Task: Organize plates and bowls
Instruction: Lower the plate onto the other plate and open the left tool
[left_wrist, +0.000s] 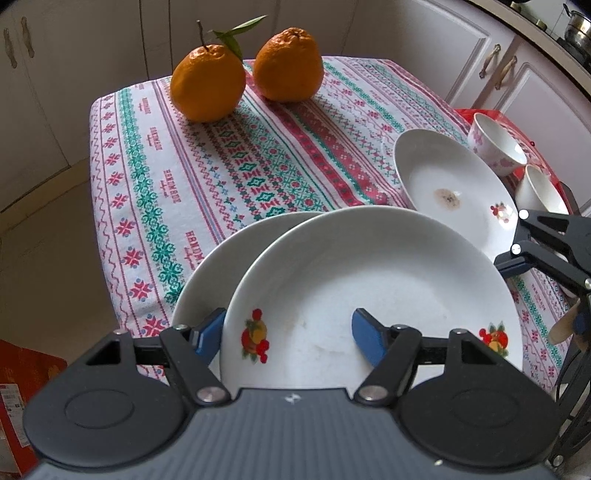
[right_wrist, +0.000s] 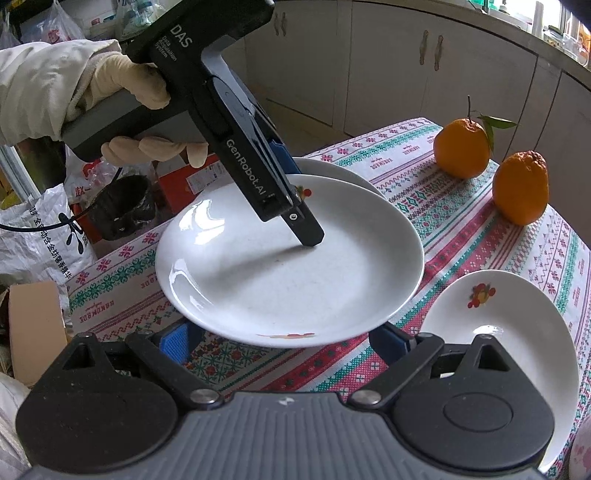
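Observation:
My left gripper (left_wrist: 288, 338) is shut on the near rim of a white plate (left_wrist: 369, 277) with fruit prints. One blue pad is outside the rim and the other lies inside the dish. That plate (right_wrist: 277, 277) hangs slightly raised, overlapping a second white plate (left_wrist: 214, 273) beneath it. In the right wrist view the left gripper (right_wrist: 295, 195) comes down into the plate from a gloved hand (right_wrist: 125, 85). My right gripper (right_wrist: 284, 343) is open, its fingertips hidden under the raised plate's edge. A third plate (left_wrist: 450, 184) with a brown stain lies to the right. Beyond it stand two small bowls (left_wrist: 495, 147), one flowered.
Two oranges (left_wrist: 207, 85) sit at the far side of the patterned tablecloth (left_wrist: 184, 184). The table's left edge drops to the floor. White cabinets (left_wrist: 480, 55) stand behind. Bags and boxes (right_wrist: 55, 221) crowd the floor beside the table.

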